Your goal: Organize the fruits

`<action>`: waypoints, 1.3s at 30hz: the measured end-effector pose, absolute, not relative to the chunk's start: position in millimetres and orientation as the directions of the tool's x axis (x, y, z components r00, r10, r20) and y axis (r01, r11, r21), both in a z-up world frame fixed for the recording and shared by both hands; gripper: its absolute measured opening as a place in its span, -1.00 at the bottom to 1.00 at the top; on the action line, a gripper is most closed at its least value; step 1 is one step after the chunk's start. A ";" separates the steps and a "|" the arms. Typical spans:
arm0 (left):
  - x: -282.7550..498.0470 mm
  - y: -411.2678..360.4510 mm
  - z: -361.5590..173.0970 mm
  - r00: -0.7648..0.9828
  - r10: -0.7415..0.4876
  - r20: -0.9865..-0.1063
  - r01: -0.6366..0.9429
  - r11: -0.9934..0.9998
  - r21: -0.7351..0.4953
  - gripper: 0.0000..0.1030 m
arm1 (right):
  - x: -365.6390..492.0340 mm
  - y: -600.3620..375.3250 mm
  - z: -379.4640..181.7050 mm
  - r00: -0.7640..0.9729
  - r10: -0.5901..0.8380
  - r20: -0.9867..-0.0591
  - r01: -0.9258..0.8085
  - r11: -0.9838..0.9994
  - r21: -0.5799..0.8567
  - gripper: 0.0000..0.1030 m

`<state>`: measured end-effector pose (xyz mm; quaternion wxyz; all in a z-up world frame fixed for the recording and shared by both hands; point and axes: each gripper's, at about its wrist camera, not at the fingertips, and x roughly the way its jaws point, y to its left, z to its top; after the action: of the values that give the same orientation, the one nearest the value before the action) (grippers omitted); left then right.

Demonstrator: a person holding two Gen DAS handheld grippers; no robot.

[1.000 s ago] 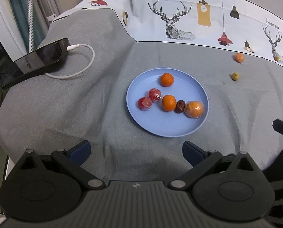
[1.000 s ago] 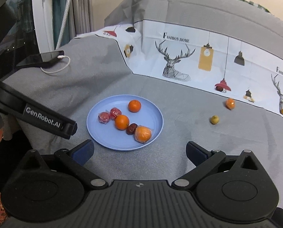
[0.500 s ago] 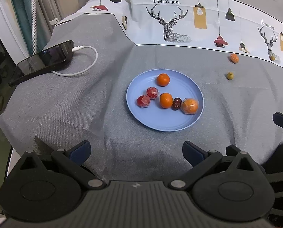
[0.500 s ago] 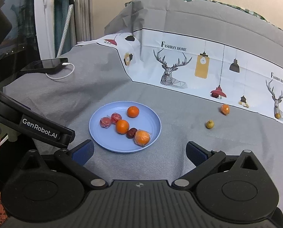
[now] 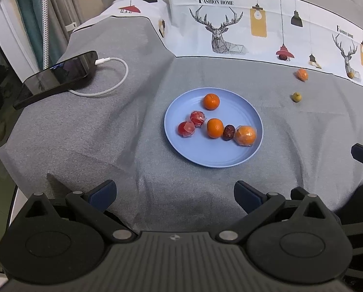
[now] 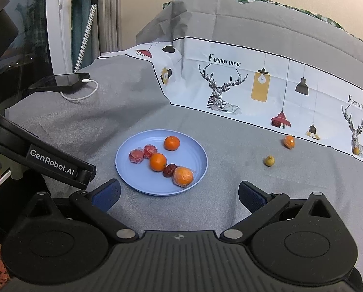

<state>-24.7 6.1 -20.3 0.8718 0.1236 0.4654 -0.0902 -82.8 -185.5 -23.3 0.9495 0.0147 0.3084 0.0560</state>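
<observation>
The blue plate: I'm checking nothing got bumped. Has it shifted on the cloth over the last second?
No. The blue plate sits the same way relative to the small green fruit and phone; only the cameras pulled back.

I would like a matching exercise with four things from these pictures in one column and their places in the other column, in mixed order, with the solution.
Things:
1. dark red date
2. small yellow-green fruit
3. phone
4. wrapped orange

Places:
A. on the grey cloth, right of the plate
B. far left, with a white cable plugged in
C. at the plate's right edge
D. on the plate, between two orange fruits

Pairs: 1-D, 2-A, 3-B, 4-C
</observation>
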 end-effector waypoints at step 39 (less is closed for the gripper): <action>20.9 -57.7 -46.3 0.468 -0.019 -0.884 0.320 0.936 0.149 0.99 | -17.2 -309.4 -81.9 0.766 -0.117 -0.632 0.227 0.969 0.095 0.99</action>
<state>20.9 -57.7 -46.3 0.8437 0.1485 0.5060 -0.1004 -17.2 -309.4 -81.9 0.9360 0.0831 0.3294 -0.0919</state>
